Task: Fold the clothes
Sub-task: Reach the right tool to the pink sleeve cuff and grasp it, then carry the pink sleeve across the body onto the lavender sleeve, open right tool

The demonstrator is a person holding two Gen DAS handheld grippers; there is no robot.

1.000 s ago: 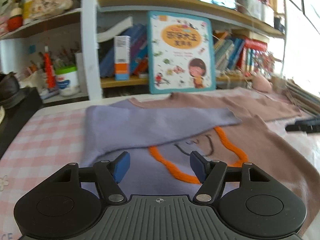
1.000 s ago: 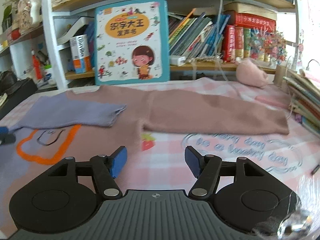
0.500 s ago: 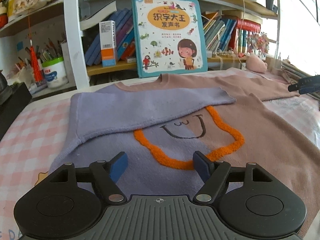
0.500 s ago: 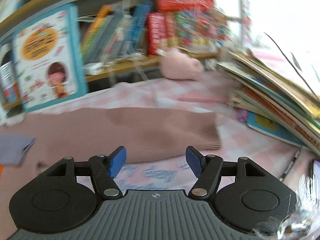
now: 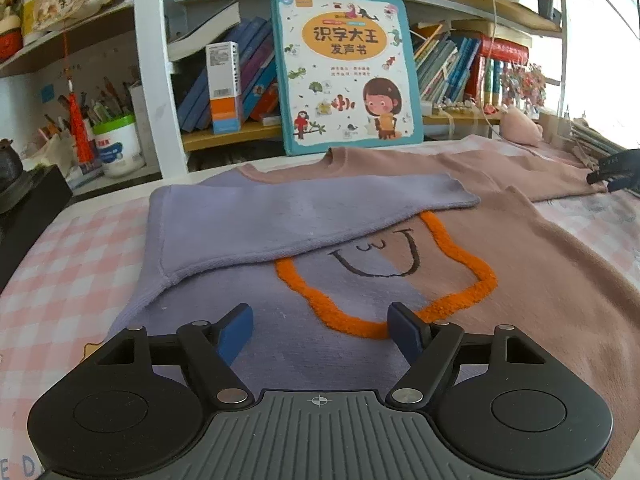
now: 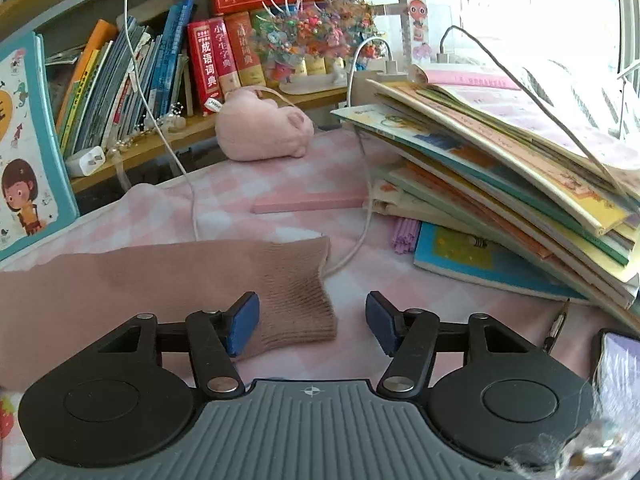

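each camera looks forward and downward along its tongs, low and close over the sweater [image 5: 540, 280]. both views share its pink sleeve [image 6: 160, 276] and the picture book [image 5: 346, 72].

Far ahead of you a large teal-bordered children's picture book [image 5: 347, 70] leans upright against the wooden bookshelf [image 5: 236, 136]. To your far left stands a white tub with a green lid [image 5: 116, 144]. On the right, a pink plush pig [image 6: 262, 130] lies beside a slumped stack of thin paperback books [image 6: 500, 184].
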